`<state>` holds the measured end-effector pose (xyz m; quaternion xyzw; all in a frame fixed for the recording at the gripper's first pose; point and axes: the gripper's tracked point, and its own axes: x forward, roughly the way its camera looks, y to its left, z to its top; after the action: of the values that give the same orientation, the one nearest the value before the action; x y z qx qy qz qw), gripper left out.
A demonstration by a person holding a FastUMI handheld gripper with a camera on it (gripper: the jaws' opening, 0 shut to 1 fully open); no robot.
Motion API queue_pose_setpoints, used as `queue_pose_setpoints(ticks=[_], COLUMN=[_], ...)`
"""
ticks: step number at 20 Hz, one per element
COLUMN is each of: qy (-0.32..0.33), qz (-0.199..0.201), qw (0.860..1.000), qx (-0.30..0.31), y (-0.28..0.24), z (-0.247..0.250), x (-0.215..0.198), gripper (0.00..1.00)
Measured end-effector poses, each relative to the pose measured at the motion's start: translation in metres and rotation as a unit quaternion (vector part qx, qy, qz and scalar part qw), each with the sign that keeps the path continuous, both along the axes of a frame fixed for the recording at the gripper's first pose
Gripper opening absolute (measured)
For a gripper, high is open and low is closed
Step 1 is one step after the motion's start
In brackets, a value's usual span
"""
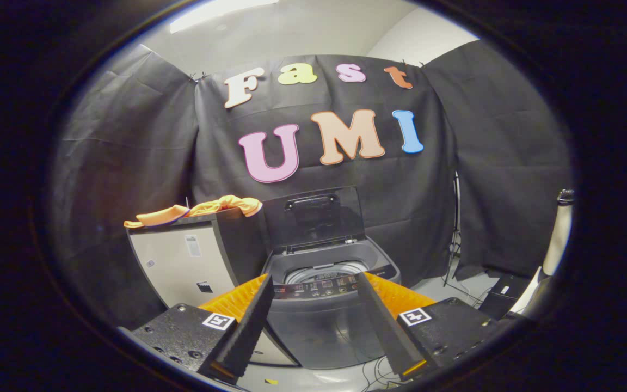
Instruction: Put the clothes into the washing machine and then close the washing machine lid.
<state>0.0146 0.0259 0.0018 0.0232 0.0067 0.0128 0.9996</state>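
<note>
Farthest left we see a pale cabinet (183, 267), its top edge level with the raised lid beside it. On that top lie the orange clothes (199, 211), a flat heap whose long axis runs left to right along the cabinet's top, one end trailing past the left corner and the other bunched at the right corner, just beside the lid.

Next comes the washing machine (324, 310), touching or nearly touching the cabinet's right side; we cannot tell which. Its lid (313, 218) stands upright at the back, tilted slightly rearward, with the handle near its upper edge. The drum opening (321, 270) faces up; we make out ribbed metal walls inside, and we cannot tell whether anything lies at the bottom. The control strip runs along the front rim.

Our gripper (313, 288) hangs ahead of the machine, its jaws spread wide with nothing between them, framing the front rim.

To the right the floor (455, 286) lies open, with cables and a dark box (501, 296) well apart from the machine.
</note>
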Motion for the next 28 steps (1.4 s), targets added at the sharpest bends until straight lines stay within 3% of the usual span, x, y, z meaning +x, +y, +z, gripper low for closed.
queue_pose_setpoints(ticks=[7,14,17,24,28], qy=[0.0,0.001,-0.007,0.006,0.071], qz=[0.013,0.056,0.093,0.116,0.078], qw=[1.0,0.998,0.995,0.992,0.994], qx=[-0.013,-0.03,-0.031,-0.043,-0.027], y=[0.044,0.115,0.16,0.233,0.268], z=[0.027,0.08,0.118,0.161,0.141], x=[0.027,0.06,0.07,0.123,0.177], gripper=[0.94,0.94,0.94,0.94,0.94])
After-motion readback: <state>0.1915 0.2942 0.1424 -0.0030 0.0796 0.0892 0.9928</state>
